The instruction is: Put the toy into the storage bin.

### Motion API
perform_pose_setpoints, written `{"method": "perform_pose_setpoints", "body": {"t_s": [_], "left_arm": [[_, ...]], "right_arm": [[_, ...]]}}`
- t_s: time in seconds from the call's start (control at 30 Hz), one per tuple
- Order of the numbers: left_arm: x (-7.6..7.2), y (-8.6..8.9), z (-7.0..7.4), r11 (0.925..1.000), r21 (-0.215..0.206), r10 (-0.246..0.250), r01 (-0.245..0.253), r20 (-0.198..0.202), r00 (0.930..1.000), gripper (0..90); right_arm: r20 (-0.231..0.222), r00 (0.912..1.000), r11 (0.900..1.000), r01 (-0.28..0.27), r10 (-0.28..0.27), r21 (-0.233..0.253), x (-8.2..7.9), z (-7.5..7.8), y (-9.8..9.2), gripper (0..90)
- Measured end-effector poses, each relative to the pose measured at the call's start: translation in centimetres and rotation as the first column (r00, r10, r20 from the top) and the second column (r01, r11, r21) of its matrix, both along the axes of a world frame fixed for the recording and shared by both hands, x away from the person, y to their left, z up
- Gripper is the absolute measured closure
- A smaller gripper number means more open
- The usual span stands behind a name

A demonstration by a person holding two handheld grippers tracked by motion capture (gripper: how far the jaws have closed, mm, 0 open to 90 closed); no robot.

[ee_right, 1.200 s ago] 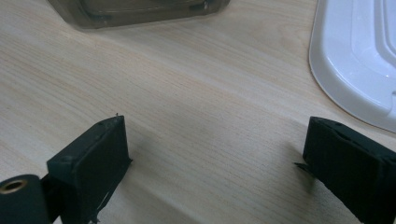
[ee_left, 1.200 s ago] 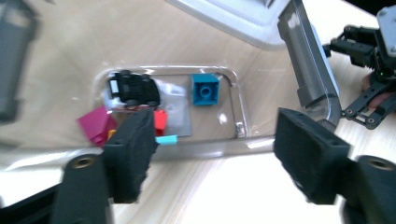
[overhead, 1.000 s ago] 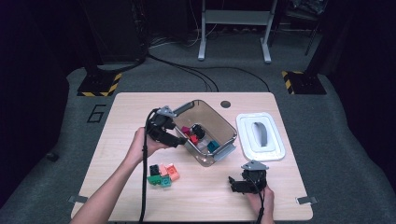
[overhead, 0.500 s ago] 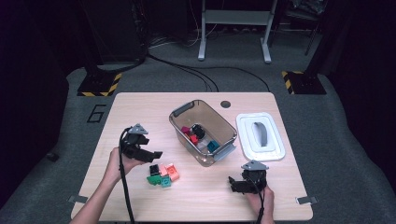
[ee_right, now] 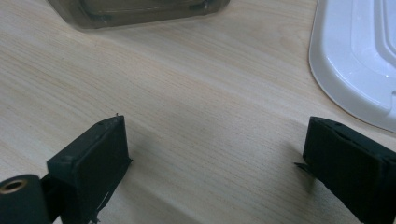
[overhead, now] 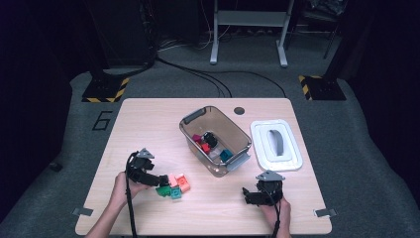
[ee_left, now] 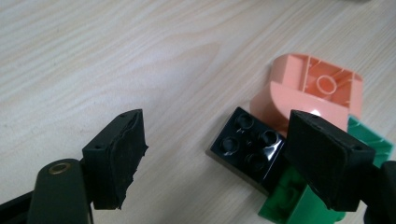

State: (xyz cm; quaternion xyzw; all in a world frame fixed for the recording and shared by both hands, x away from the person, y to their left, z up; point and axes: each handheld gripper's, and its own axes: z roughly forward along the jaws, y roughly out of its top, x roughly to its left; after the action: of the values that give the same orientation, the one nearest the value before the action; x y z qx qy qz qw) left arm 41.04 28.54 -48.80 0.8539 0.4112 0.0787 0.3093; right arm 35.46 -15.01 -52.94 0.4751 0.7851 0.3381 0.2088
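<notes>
My left tool (ee_left: 212, 158), jaws spread and empty, faces the black brick (ee_left: 247, 144) at one o'clock; right tool (ee_right: 219, 163) idles released, farther off.

You've got a black brick (ee_left: 247, 140), a salmon-pink one (ee_left: 313, 91), green ones (ee_left: 299, 200) — on pale wood-grain table (ee_left: 116, 51).

floor: grey carpet (overhead: 376, 148) | hazard-striped plates (overhead: 105, 89) | metal stand (overhead: 247, 29) | cables (overhead: 208, 79) | surroundings dark
</notes>
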Motion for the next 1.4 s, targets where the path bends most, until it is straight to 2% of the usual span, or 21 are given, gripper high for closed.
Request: {"method": "perform_pose_setpoints", "body": {"t_s": [0.07, 0.1, 0.3, 0.47, 0.6, 0.63, 0.77, 0.87, 1.0, 1.07, 1.23, 1.4], "left_arm": [[0.0, 0.2, -0.2, 0.9999, -0.001, 0.013, -0.013, 0.001, 0.9999, 21.1], [0.0, 0.3, -0.2, 0.9998, 0.011, 0.014, -0.014, 0.006, 0.9999, 21.7], [0.2, 1.1, -0.6, 0.9991, 0.034, 0.025, -0.025, -0.017, 0.9995, 23.1], [0.5, 1.9, -0.4, 0.9969, 0.057, 0.055, -0.054, -0.008, 0.9985, 23.6], [0.7, 2.4, -0.4, 0.9954, 0.038, 0.088, -0.088, 0.001, 0.9961, 23.5], [0.7, 2.4, -0.2, 0.9947, 0.025, 0.1, -0.1, -0.006, 0.9949, 23.4], [0.7, 1.5, 0.1, 0.9961, 0.006, 0.088, -0.088, 0.003, 0.9961, 22.8], [0.9, 0.5, -0.1, 0.9964, 0.021, 0.082, -0.082, -0.006, 0.9966, 24.0], [1.2, -0.1, -0.4, 0.9965, 0.039, 0.075, -0.074, -0.024, 0.9969, 30.6], [1.3, -0.2, -0.5, 0.9969, 0.047, 0.065, -0.063, -0.034, 0.9973, 37.2], [1.2, 0.0, -0.4, 0.9952, 0.085, 0.052, -0.049, -0.033, 0.9981, 50.2], [1.2, 0.4, -0.3, 0.9949, 0.092, 0.044, -0.04, -0.041, 0.9982, 53.2]], "right_arm": [[0.0, 1.0, 1.0, 0.0, 0.0, 0.0, 0.0, 0.0, 0.0, 6.0], [0.0, 1.0, 1.0, 0.0, 0.0, 0.0, 0.0, 0.0, 0.0, 6.0], [0.0, 1.0, 1.0, 0.0, 0.0, 0.0, 0.0, 0.0, 0.0, 6.0], [0.0, 1.0, 1.0, 0.0, 0.0, 0.0, 0.0, 0.0, 0.0, 6.0], [0.0, 1.0, 1.0, 0.0, 0.0, 0.0, 0.0, 0.0, 0.0, 6.0], [0.0, 1.0, 1.0, 0.0, 0.0, 0.0, 0.0, 0.0, 0.0, 6.0], [0.0, 1.0, 1.0, 0.0, 0.0, 0.0, 0.0, 0.0, 0.0, 6.0], [0.0, 1.0, 1.0, 0.0, 0.0, 0.0, 0.0, 0.0, 0.0, 6.0], [0.0, 1.0, 1.0, 0.0, 0.0, 0.0, 0.0, 0.0, 0.0, 6.0], [0.0, 1.0, 1.0, 0.0, 0.0, 0.0, 0.0, 0.0, 0.0, 6.0], [0.0, 1.0, 1.0, 0.0, 0.0, 0.0, 0.0, 0.0, 0.0, 6.0], [0.0, 1.0, 1.0, 0.0, 0.0, 0.0, 0.0, 0.0, 0.0, 6.0]]}}
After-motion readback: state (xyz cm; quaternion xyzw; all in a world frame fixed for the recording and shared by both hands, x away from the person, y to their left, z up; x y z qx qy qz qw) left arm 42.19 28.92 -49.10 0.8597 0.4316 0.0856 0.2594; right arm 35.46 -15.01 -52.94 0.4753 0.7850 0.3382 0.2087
